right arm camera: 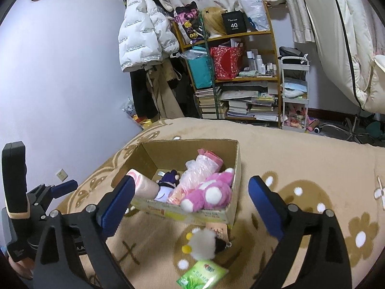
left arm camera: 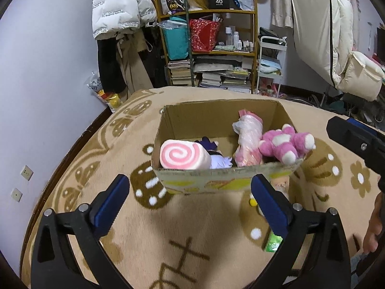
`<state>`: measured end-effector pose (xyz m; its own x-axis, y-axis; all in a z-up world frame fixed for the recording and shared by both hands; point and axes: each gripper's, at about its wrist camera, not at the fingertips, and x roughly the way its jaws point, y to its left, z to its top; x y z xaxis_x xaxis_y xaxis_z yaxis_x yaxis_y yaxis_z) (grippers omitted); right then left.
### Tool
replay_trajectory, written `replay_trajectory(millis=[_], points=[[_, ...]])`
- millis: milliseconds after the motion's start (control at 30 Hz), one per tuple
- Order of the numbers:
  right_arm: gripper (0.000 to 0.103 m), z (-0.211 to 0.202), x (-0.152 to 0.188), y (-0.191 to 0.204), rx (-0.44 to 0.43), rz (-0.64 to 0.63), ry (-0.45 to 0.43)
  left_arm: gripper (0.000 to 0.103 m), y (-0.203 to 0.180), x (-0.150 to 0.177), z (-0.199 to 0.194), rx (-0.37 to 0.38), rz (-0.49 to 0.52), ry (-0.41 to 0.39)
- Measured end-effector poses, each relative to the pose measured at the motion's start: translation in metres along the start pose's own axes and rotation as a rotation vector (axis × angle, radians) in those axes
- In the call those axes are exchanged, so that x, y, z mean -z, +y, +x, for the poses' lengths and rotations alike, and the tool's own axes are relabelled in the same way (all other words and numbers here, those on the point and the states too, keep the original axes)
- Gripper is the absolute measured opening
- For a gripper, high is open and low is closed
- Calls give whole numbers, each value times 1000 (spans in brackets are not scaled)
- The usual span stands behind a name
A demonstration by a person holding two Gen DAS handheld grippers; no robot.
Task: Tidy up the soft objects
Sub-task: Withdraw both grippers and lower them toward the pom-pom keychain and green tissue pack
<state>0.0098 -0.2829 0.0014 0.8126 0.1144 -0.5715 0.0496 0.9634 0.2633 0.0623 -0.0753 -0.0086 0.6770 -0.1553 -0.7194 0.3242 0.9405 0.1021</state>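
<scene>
An open cardboard box sits on the beige patterned blanket. Inside lie a pink swirl roll plush, a purple doll, a plastic-wrapped pink toy and a pink bear plush. A small white fluffy plush with yellow bits lies on the blanket in front of the box, beside a green packet. My left gripper is open and empty before the box. My right gripper is open and empty above the white plush.
The blanket covers a bed against the lilac wall on the left. Beyond the bed stand a cluttered wooden shelf with books and bags, hanging coats and a white cart. The other gripper shows at the right edge and at the left edge.
</scene>
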Motion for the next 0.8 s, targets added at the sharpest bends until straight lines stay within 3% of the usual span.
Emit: replay_trajectory(millis=[333,600,800], points=[[99,-14,19,-12,24,35,70,100,-18,18,-5,36,17,56],[99,-5,28,-20,43,49,152,100,-34,29,6,33,56,94],[99,8,35,-31,59,70,209,100,-39,34,18,74,56,126]])
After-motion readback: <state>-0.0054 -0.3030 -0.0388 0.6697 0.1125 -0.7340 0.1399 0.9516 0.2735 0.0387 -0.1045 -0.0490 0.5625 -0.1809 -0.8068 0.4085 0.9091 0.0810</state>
